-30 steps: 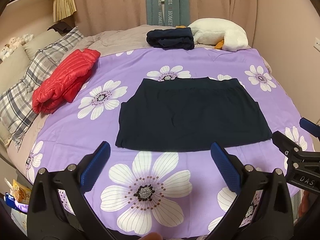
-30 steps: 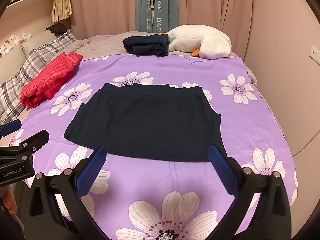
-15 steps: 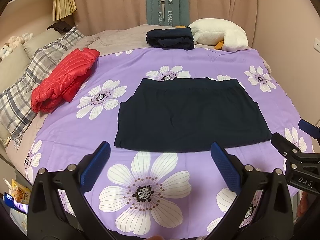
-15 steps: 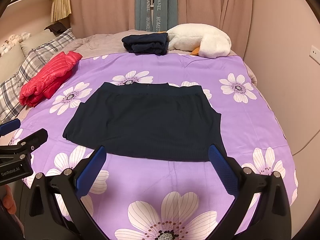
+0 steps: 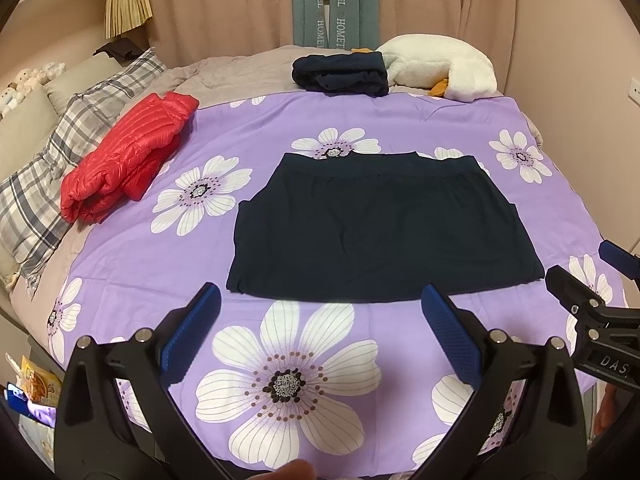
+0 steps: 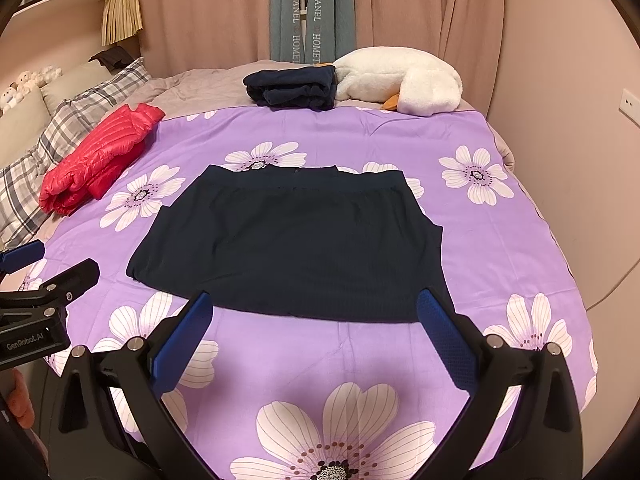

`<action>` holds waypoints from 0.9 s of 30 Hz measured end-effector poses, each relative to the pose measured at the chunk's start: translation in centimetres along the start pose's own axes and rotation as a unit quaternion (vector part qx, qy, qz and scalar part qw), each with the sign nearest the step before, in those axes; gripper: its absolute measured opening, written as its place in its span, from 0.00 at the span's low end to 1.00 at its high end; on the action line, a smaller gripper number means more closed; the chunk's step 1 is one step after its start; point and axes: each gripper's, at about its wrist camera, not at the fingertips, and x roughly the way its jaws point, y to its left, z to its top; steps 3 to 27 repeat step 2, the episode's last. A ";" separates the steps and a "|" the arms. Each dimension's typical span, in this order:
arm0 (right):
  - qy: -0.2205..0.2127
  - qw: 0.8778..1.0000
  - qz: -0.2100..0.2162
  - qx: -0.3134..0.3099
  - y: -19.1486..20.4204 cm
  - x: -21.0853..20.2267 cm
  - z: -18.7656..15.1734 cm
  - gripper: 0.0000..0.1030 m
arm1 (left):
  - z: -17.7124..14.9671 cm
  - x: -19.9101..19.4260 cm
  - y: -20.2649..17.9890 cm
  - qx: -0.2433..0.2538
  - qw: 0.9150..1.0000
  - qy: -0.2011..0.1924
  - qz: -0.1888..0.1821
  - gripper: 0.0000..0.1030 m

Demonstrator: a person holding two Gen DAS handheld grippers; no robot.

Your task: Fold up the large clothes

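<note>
Navy skirt (image 5: 380, 224) is lying flat mid-bed on the purple flowered cover (image 5: 248, 292), barely shifting in view over the last second. Left tool (image 5: 320, 312) and right tool (image 6: 312, 312) are hovering released at its near hem, holding nothing.

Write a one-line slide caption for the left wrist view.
Open left gripper hovers before a dark skirt spread flat on a purple floral bedspread.

Warm, fairly dim indoor light falls evenly from above, casting soft shadows under the dark garment (image 5: 380, 228), while fisheye distortion bends the purple bedspread (image 6: 500, 240) and blackens both views' corners.
</note>
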 end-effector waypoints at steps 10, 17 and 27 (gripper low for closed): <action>0.000 1.000 0.000 0.000 0.0 0.0 0.0 0.99 | 0.0 0.1 0.0 0.000 1.000 -0.001 0.001 0.98; 0.000 1.000 0.000 0.000 0.0 0.0 0.0 0.99 | 0.0 0.1 0.0 0.000 1.000 -0.001 0.001 0.98; 0.000 1.000 0.000 0.000 0.0 0.0 0.0 0.99 | 0.0 0.1 0.0 0.000 1.000 -0.001 0.001 0.98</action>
